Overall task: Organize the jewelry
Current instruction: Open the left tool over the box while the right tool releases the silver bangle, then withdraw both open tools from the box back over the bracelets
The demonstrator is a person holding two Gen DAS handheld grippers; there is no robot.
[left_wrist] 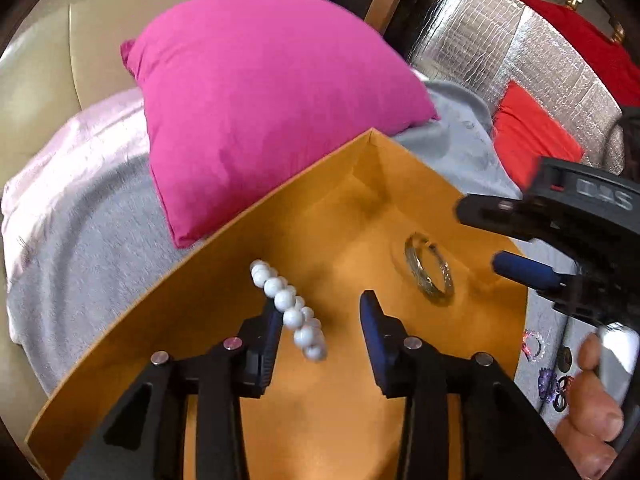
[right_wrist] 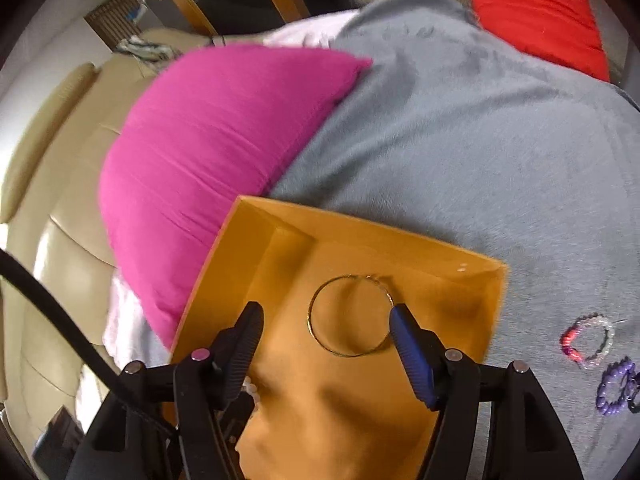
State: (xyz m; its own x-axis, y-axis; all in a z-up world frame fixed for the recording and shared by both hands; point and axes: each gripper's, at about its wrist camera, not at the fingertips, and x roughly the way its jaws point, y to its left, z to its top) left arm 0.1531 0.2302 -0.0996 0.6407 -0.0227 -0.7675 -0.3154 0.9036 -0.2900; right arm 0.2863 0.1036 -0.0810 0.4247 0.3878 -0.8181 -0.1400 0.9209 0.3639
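We have two pieces already inside the orange tray (left_wrist: 224, 280): a white bead bracelet (left_wrist: 290, 310) lying near the centre of the left wrist frame, and a thin metal bangle (right_wrist: 350, 316) lying flat just right of centre in the right wrist frame. We judge the task to be partly done.

Our left gripper (left_wrist: 320, 320) stands wide open over the tray floor at lower centre, with the bead bracelet just beside its left finger; nothing is clasped. Our right gripper (right_wrist: 326, 334) is also spread wide and empty, low in its own frame, with the bangle lying between and just beyond its fingertips.

What is left sits outside the tray, at the lower right of the right wrist frame: a pink and clear bead bracelet (right_wrist: 588, 340) and a purple bead bracelet (right_wrist: 614, 390) on the grey blanket (right_wrist: 460, 140). A few more small dark pieces show at the lower right edge of the left wrist frame, too blurred to name. We would guess these go into the tray next.

The tray rests on that soft grey blanket, which may let it tip. A magenta cushion (left_wrist: 260, 100) lies at upper left, touching the tray's far edge, a red cushion (left_wrist: 532, 136) at upper right, and a beige leather sofa (right_wrist: 52, 220) along the left.
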